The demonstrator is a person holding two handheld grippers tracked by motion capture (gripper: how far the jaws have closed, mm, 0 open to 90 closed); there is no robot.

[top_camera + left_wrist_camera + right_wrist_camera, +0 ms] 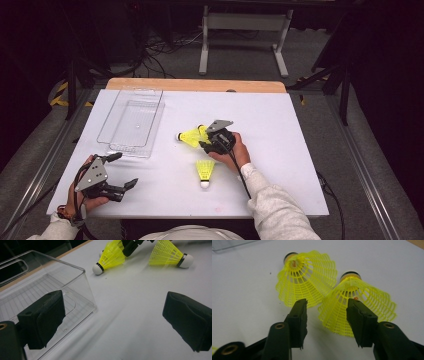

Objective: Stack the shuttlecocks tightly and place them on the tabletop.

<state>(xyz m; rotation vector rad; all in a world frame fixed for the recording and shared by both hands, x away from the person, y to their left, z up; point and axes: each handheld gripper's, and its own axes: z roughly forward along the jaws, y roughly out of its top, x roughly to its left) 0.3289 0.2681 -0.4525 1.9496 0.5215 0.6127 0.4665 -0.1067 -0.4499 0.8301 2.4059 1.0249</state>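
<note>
Two yellow mesh shuttlecocks lie side by side at the table's middle, the left one (189, 138) (305, 277) and the right one (202, 131) (359, 305). My right gripper (204, 143) (327, 302) is low at them, jaws partly apart. The right one's skirt sits between the jaws against the right fingertip (359, 317), with a gap to the left fingertip. A third shuttlecock (205, 172) (170, 255) lies nearer the person, cork toward them. My left gripper (123, 170) (113, 302) rests open at the front left with nothing in it.
A clear plastic tray (131, 125) (82, 285) lies at the back left, its near corner just ahead of the left gripper. The white sheet (280, 150) covers the table; a bare wooden strip (195, 85) runs along the far edge. Cables trail from both grippers.
</note>
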